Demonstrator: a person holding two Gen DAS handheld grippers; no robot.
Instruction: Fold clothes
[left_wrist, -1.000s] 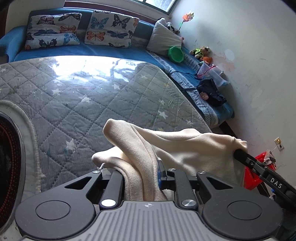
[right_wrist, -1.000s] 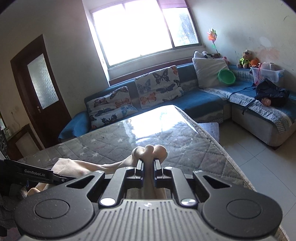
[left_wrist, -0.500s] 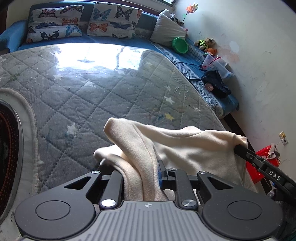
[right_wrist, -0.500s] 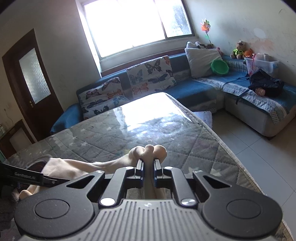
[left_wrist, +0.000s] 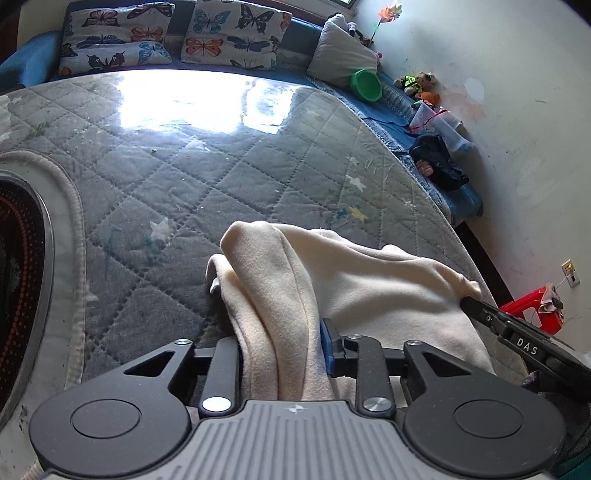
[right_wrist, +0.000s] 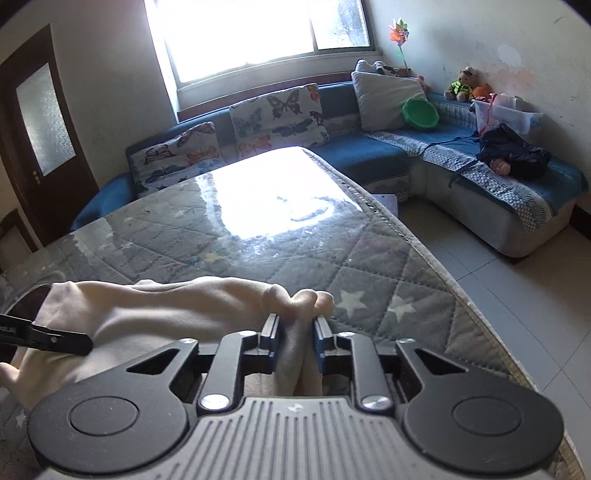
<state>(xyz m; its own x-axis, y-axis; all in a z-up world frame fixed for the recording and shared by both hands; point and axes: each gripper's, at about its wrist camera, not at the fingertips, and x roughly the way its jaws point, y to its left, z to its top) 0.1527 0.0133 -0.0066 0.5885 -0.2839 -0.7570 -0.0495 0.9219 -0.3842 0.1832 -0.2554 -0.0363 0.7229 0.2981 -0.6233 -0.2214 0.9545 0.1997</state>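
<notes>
The cream garment (left_wrist: 362, 291) lies bunched on the grey quilted mattress (left_wrist: 192, 177), near its edge. Both the left gripper (left_wrist: 280, 343) and the right gripper (right_wrist: 295, 332) have just been opening their jaws; cloth sits between each pair, seemingly released, though folds hide the pads.

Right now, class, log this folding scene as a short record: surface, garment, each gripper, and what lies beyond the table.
surface: grey quilted star-print table cover
garment: cream fleece cloth, bunched at the near edge
left gripper: jaws just opening, cloth between them, pads no longer pinching
right gripper: jaws just opening, cloth fold loose between the blue pads
background: blue sofa with butterfly cushions; green bowl
</notes>
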